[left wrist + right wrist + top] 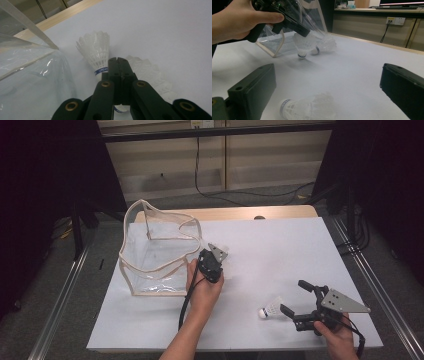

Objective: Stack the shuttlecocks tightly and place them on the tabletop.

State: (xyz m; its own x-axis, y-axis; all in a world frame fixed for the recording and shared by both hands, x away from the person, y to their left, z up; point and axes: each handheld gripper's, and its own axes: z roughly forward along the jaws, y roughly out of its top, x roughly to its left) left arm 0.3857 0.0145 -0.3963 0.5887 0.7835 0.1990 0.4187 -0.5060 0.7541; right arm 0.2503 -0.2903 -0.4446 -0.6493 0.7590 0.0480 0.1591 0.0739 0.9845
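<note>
A: How is the left tool seen?

B: In the high view it is held just beside the open side of the clear bag, near the middle of the white table. In the left gripper view its jaws are pressed flat together. One shuttlecock's feather skirt is seen right behind the closed tips, and whether an edge of it is pinched cannot be told. In the right gripper view a shuttlecock is seen hanging skirt-up right under that tool, cork down above the table.

A: And the second shuttlecock there?

B: It is found just beside the first, close to the bag's wall, with its blue-banded cork pointed toward the tool.

A: What is noted of the right tool?

B: It is held low at the near right of the table, well apart from the left one. Its jaws are spread wide and nothing is gripped.

A: Is anything placed near it?

B: A third shuttlecock is laid on its side on the table. In the right gripper view it is seen between the two jaws, nearer the left-hand one, touched by neither.
</note>
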